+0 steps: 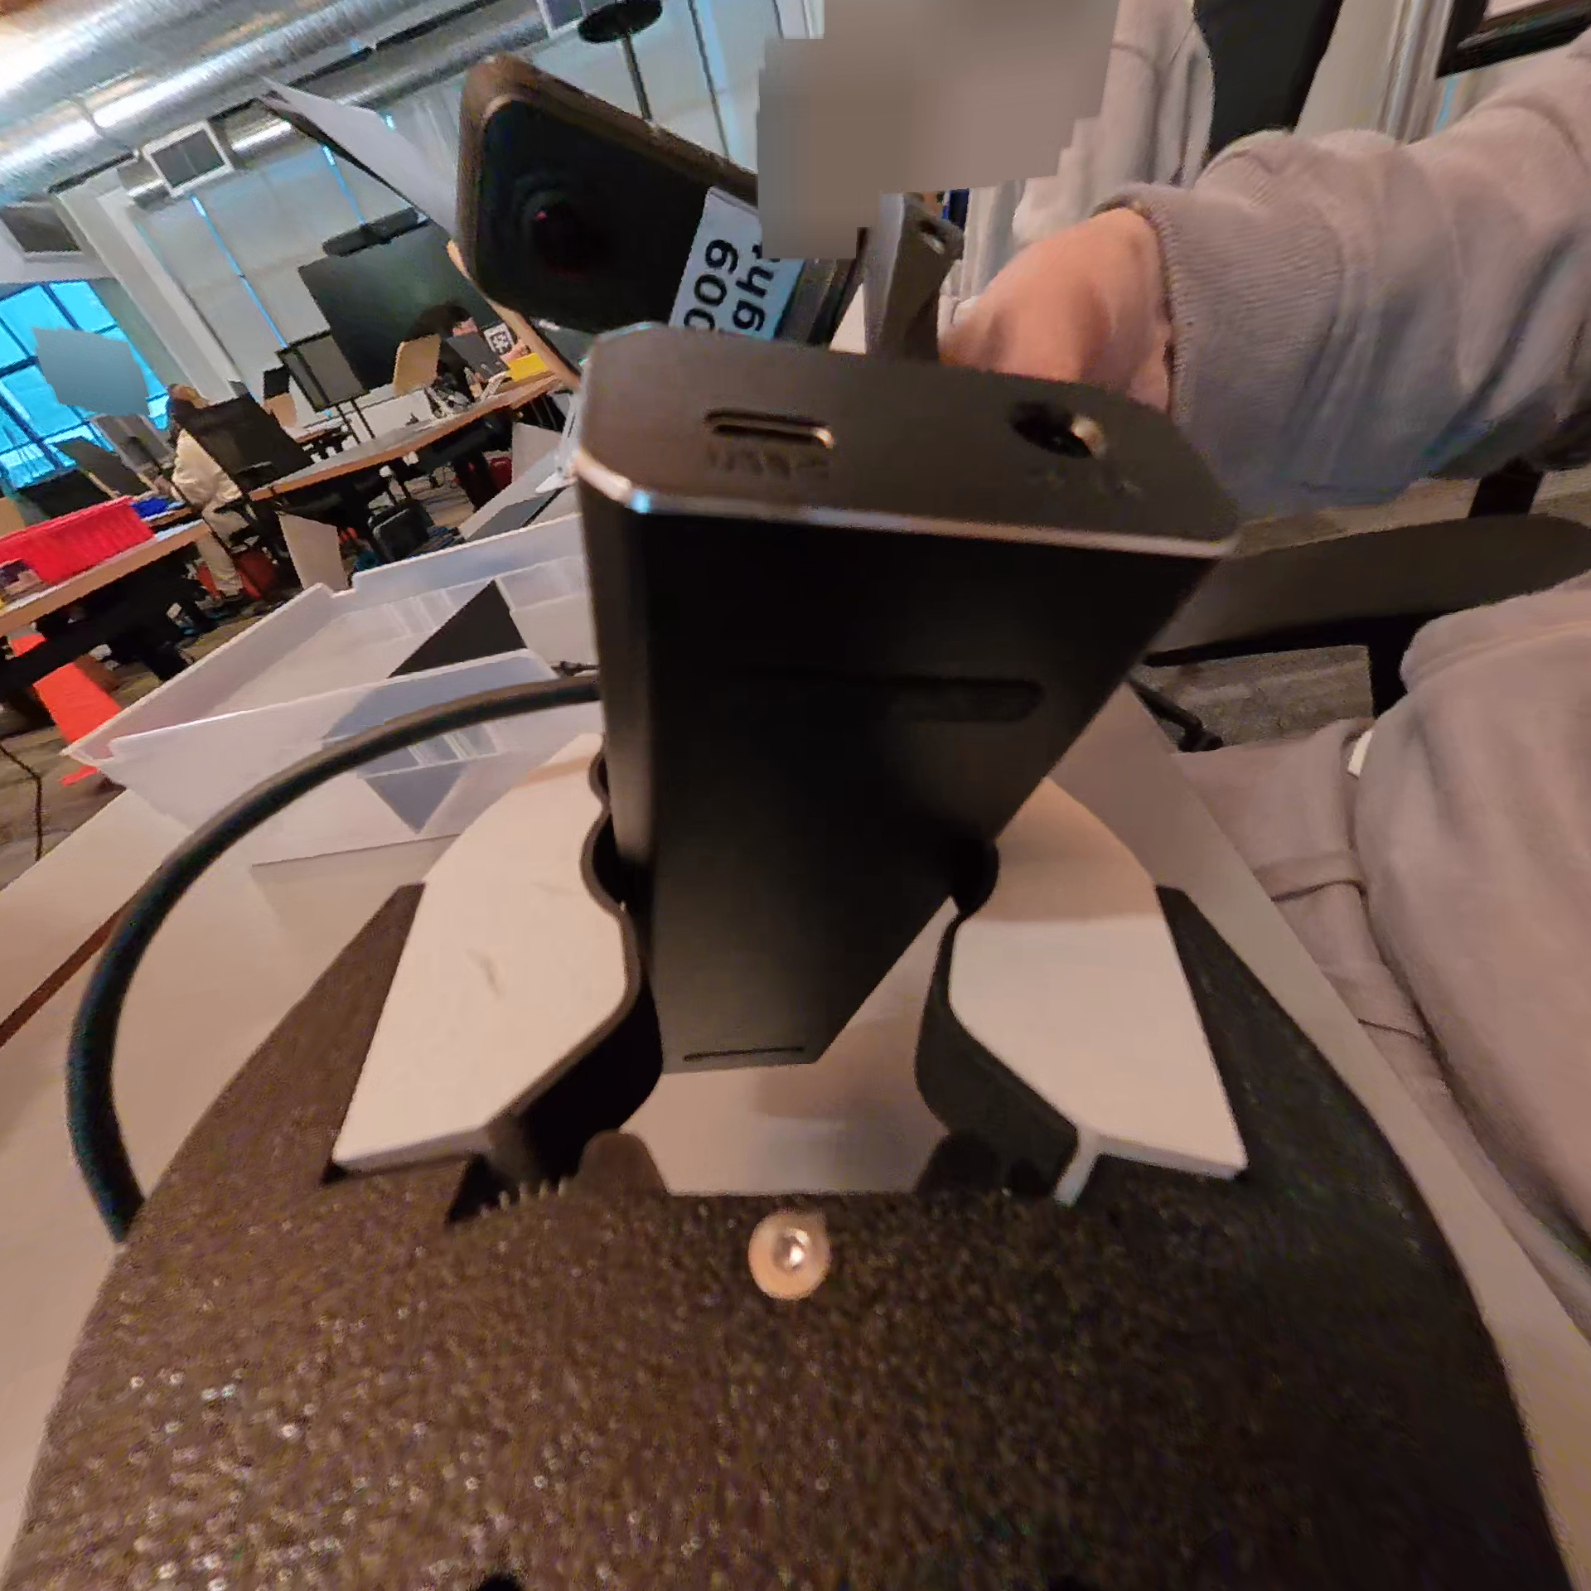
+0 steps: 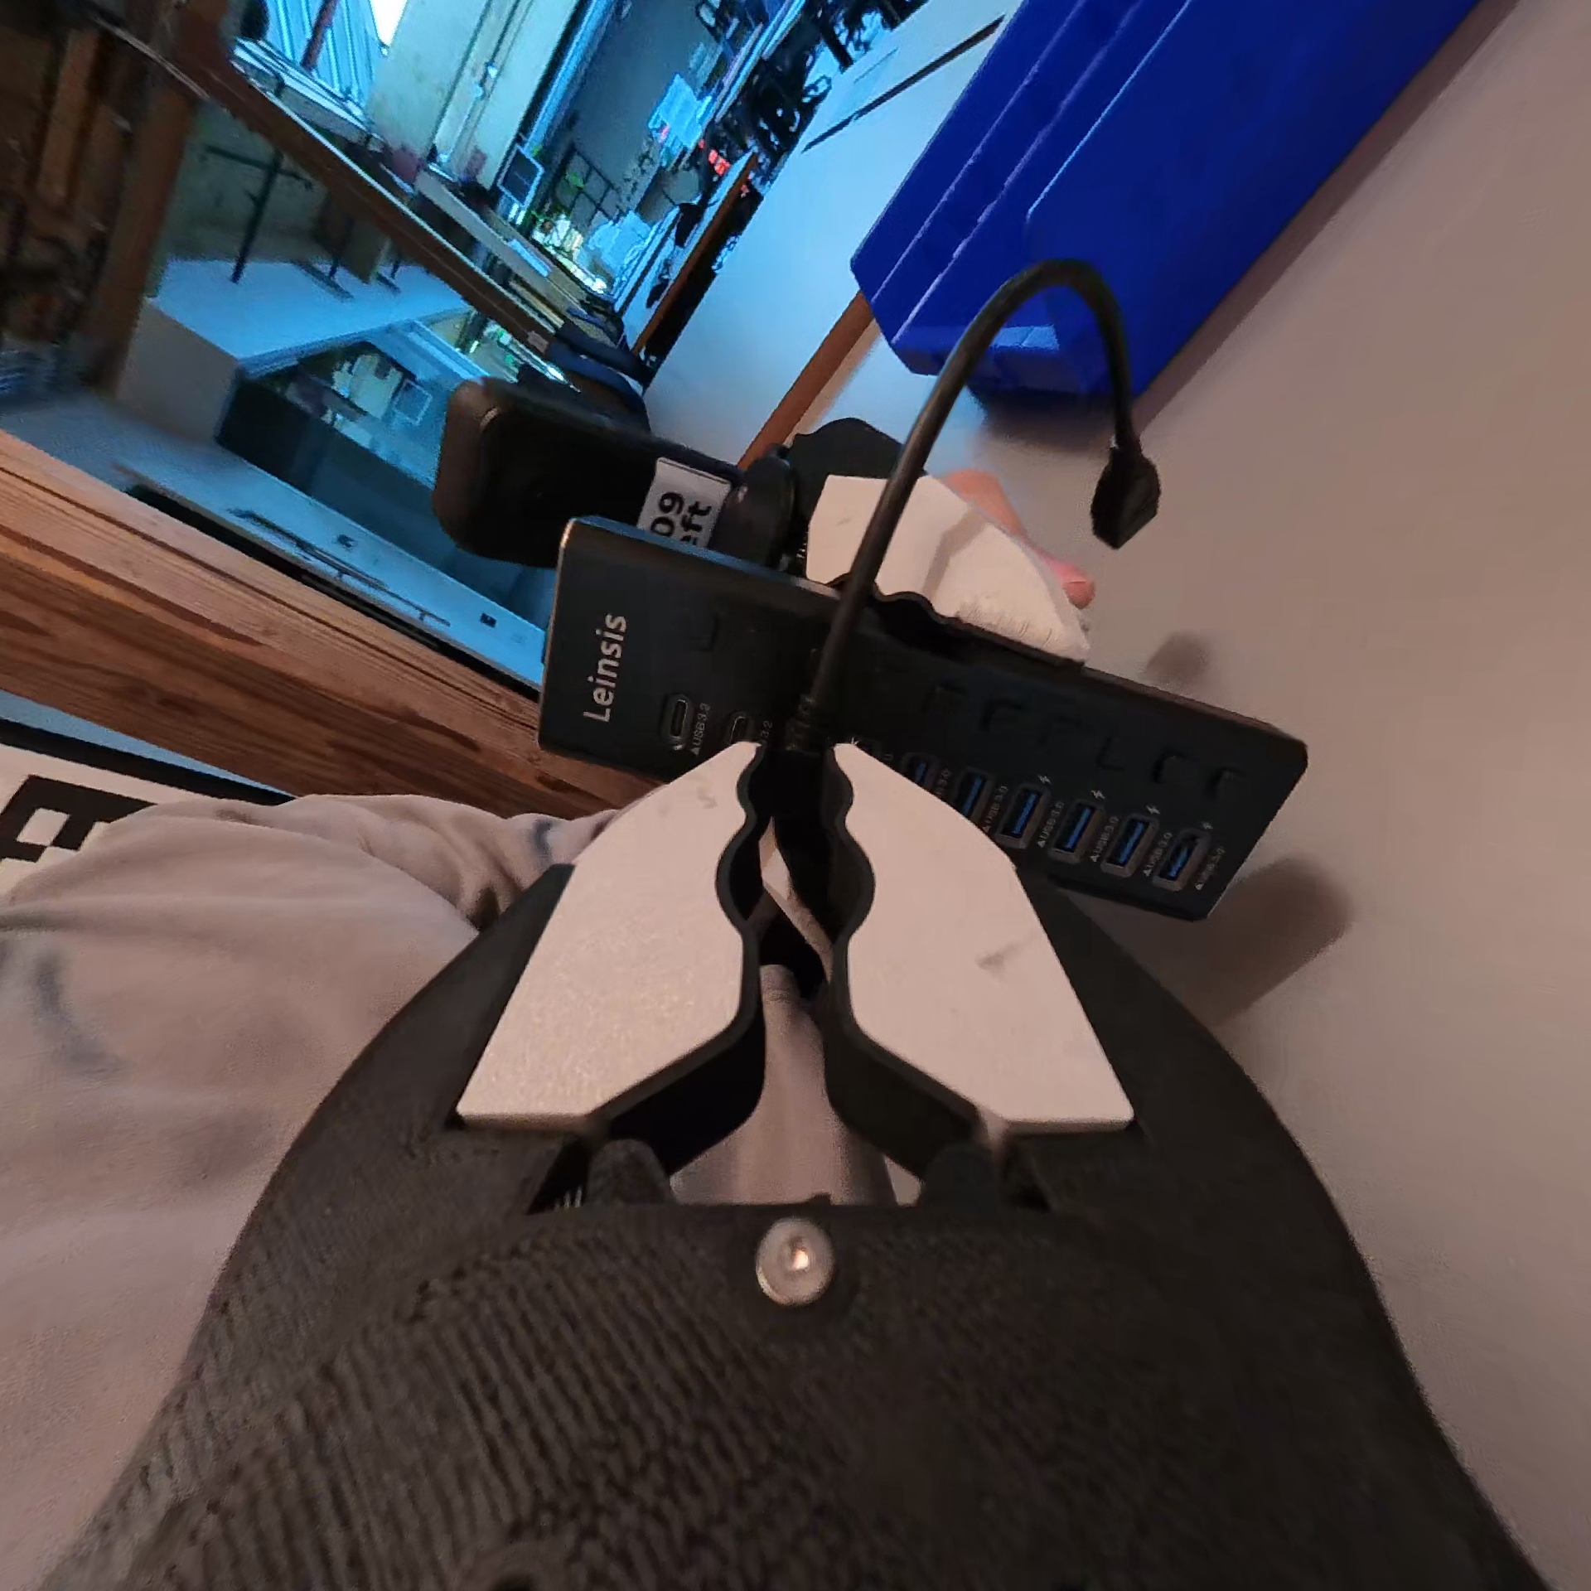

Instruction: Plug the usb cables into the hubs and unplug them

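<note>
Open-plan workroom behind: long desks, seated people, exposed ducting overhead, a red bin [image 1: 73, 538] far left.

Left wrist view: pale surface [image 1: 52, 947] below. The left gripper [image 1: 796, 869] has its fingers [image 1: 482, 990] clamped on the long sides of a black hub [image 1: 861, 689], held end-on toward the camera and lifted off the surface. The hub's end face shows a slot port and a round socket; its port side faces away, hidden from here. A black cable [image 1: 215, 826] arcs round on the left and runs out of frame at the lower edge. Behind it stands a clear plastic organiser [image 1: 284, 715]; contents hard to make out. The hub blocks most of the right gripper; only its camera housing [image 1: 568, 198] and a hand [image 1: 1059, 310] in a grey sleeve show beyond.

Right wrist view: frame tilted. The right gripper [image 2: 796, 762] has its fingers [image 2: 628, 930] closed on the cable's black plug [image 2: 801, 801], right at the hub's [image 2: 904, 732] port face. The tips cover the joint, so whether the plug is seated cannot be told. A row of blue ports runs off to the right of the plug. The cable [image 2: 938, 370] loops up and over; its free connector [image 2: 1123, 499] hangs in the air. The left gripper [image 2: 938, 551] grips the hub from behind, partly hidden. Blue bin [image 2: 1162, 172] on the surface beyond; interior not visible.
</note>
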The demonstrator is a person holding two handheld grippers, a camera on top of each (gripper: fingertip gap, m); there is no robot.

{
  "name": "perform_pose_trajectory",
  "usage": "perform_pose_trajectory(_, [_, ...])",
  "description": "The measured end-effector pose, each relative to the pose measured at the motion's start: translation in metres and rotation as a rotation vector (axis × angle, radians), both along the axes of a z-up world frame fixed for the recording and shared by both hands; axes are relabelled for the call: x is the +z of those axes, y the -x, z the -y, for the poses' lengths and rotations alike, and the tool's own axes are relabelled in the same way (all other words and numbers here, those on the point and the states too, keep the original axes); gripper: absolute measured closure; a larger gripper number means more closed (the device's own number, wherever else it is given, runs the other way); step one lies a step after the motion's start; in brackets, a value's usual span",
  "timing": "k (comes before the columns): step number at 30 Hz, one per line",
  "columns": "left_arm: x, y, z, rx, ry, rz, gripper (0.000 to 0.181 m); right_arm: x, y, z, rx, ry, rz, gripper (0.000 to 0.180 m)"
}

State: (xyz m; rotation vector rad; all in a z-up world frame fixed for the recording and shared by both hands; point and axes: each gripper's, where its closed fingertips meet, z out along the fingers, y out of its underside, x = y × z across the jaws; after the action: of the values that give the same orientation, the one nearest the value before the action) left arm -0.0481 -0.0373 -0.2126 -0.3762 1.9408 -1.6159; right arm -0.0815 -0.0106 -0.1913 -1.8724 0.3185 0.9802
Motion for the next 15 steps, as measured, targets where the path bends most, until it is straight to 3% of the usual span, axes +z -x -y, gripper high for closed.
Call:
perform_pose_trajectory(3, [0.007, 0.002, -0.002, -0.012, 0.060, 0.006, 0.106, 0.006, 0.000, -0.004, -0.034, -0.063, -0.041, 0.168])
perform_pose_trajectory(8, [0.026, -0.001, -0.009, 0.051, 0.158, 0.039, 0.104, 0.016, 0.000, -0.009, -0.119, -0.173, -0.288, 0.170])
perform_pose_trajectory(15, [0.020, -0.007, -0.007, 0.100, 0.070, 0.017, 0.106, 0.013, -0.006, -0.004, -0.142, -0.146, -0.195, 0.169])
